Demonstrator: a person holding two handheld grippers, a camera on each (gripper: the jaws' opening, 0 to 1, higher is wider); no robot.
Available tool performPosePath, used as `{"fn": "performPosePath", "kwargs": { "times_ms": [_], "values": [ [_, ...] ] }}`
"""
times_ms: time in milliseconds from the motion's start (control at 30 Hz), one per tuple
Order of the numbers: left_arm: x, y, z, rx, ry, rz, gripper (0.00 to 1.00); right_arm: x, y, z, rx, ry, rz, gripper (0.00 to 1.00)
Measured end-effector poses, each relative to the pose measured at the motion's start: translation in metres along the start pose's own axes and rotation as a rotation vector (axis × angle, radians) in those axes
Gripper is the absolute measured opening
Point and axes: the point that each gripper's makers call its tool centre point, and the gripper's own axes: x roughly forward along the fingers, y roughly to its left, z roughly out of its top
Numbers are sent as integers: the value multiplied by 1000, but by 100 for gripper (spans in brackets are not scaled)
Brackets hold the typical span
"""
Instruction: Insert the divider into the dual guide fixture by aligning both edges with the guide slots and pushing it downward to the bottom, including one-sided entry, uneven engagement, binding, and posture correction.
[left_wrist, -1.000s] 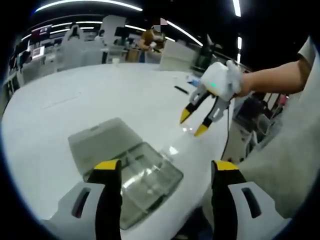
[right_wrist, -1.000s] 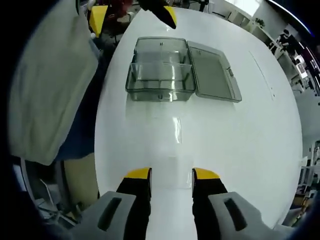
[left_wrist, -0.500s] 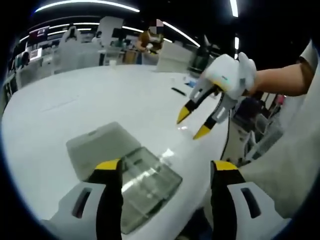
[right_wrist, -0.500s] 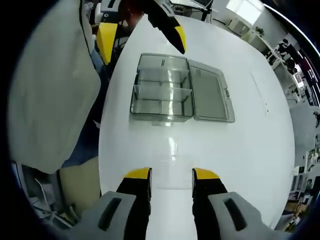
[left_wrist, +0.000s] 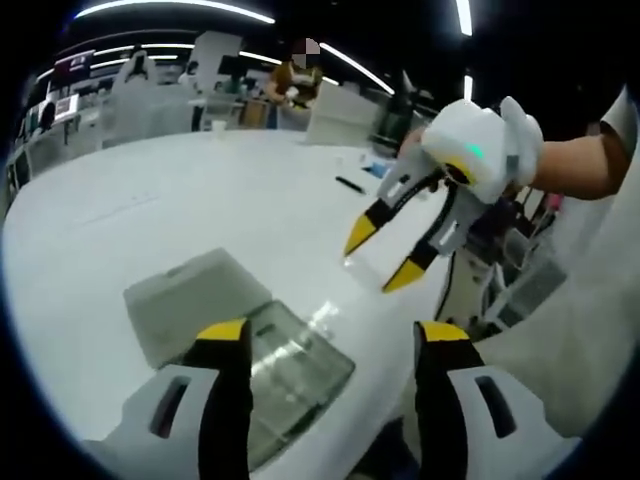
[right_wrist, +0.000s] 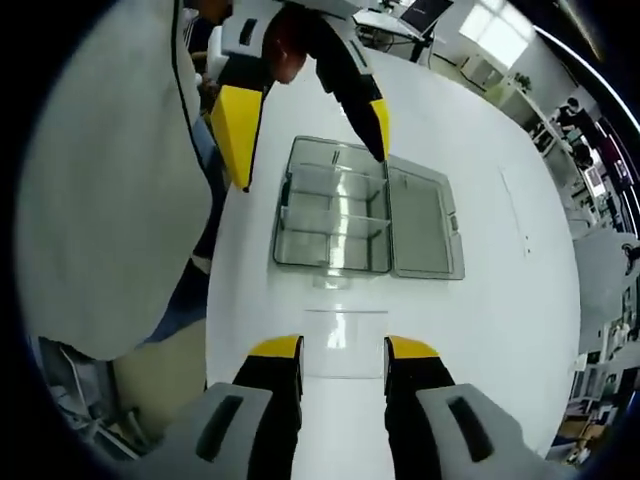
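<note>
A clear plastic box (right_wrist: 335, 220) with inner partitions lies on the white table (right_wrist: 500, 300), its lid (right_wrist: 425, 225) folded open flat to one side. My right gripper (right_wrist: 342, 348) is shut on a thin clear divider (right_wrist: 345, 325), held flat above the table a little short of the box. In the left gripper view the same box (left_wrist: 285, 375) sits between my own wide-open left gripper (left_wrist: 333, 332) jaws. Beyond it the right gripper (left_wrist: 380, 258) hangs over the table with the divider (left_wrist: 365, 262) between its tips. The left gripper (right_wrist: 312, 170) hovers open over the box.
The table's curved edge (left_wrist: 420, 330) runs close beside the box. A person's pale clothing (right_wrist: 100, 200) and an arm (left_wrist: 570, 165) lie along that edge. A small dark object (left_wrist: 350, 183) lies further out on the table; desks and a person stand far behind.
The right gripper with the divider has risen and come nearer the box. The left gripper has reached further over the box. The box and its lid have stayed put.
</note>
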Motion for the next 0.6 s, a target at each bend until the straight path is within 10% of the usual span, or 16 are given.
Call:
{"fn": "performPosePath", "kwargs": {
  "times_ms": [600],
  "values": [
    [-1, -3, 8, -75, -9, -24, 53, -4, 1, 40, -58, -78, -21, 27]
  ]
}}
